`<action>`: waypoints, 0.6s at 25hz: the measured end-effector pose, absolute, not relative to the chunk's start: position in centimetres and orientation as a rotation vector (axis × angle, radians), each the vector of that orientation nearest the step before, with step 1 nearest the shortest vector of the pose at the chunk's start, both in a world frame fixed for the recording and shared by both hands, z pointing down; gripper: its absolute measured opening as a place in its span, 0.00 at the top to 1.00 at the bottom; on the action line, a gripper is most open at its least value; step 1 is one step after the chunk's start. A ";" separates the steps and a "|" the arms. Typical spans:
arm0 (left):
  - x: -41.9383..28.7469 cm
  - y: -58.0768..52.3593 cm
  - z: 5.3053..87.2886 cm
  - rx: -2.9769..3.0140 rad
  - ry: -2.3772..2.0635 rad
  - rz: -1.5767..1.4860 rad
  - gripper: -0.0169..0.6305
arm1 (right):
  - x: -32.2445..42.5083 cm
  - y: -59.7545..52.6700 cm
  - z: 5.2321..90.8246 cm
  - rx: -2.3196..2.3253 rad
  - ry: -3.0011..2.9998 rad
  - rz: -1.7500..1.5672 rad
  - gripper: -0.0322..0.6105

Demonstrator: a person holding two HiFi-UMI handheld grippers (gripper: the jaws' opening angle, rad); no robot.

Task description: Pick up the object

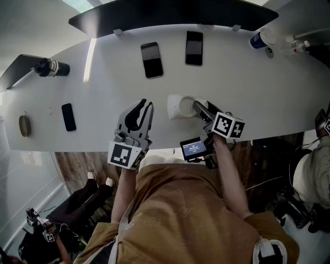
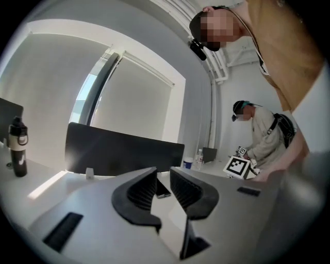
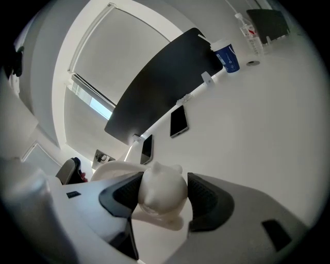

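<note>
My right gripper (image 1: 200, 108) is shut on a white rounded object (image 1: 180, 106) with small bumps on top, near the front edge of the white table (image 1: 268, 98). In the right gripper view the object (image 3: 161, 186) fills the gap of the right gripper (image 3: 164, 200), with both black ribbed pads against its sides. It looks raised slightly off the tabletop. My left gripper (image 1: 140, 114) hovers to the left of it over the table. In the left gripper view the left gripper (image 2: 164, 186) has only a narrow gap between its jaws, with nothing in it.
Two dark phones (image 1: 151, 60) (image 1: 194, 48) lie at the far side in front of a black panel (image 1: 170, 15). A smaller dark device (image 1: 68, 117), a black bottle (image 1: 51, 67) and a brown oval item (image 1: 24, 125) sit left. A blue-and-white cup (image 1: 258, 39) stands far right. Another person (image 2: 263, 136) stands nearby.
</note>
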State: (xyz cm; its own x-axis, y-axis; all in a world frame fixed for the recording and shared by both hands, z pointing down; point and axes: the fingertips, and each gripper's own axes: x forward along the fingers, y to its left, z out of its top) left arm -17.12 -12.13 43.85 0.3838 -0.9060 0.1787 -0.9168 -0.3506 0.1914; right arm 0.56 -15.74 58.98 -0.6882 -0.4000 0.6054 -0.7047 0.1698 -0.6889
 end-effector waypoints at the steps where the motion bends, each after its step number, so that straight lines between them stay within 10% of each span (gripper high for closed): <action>1: -16.5 -12.0 43.9 2.415 -1.571 0.064 0.84 | 0.5 -15.7 58.7 1.058 -2.174 1.527 0.55; 6: -13.2 -10.3 46.0 2.643 -1.287 0.331 0.52 | 0.4 -15.2 57.5 1.032 -2.209 1.536 0.55; 15: -10.2 -7.8 49.6 2.794 -0.924 0.622 0.23 | -0.2 -14.4 56.5 0.983 -2.238 1.565 0.55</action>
